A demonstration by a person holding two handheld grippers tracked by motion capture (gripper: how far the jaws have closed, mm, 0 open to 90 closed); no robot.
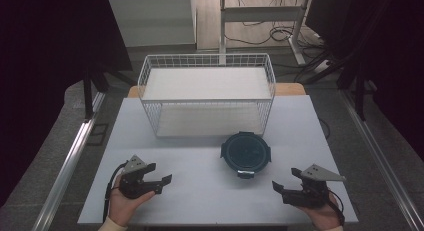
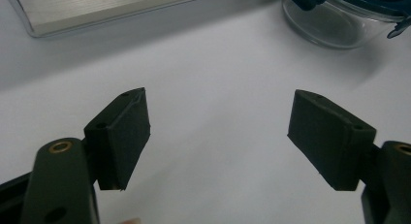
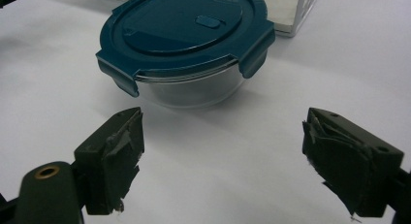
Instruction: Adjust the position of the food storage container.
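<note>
A round glass container with a dark teal clip-on lid stands on the white table, just in front of the wire basket's right end. In the right gripper view the container sits upright a short way beyond my right gripper, whose jaws stand wide apart with nothing between them. My right gripper is at the table's front right, to the right of and nearer than the container. My left gripper rests at the front left, open and empty; its own view shows bare table between the pads and the container at the top right.
A white wire basket with a pale flat floor stands across the back middle of the table. Beyond the table are a desk frame and loose cables on the floor. Metal rails run along both sides.
</note>
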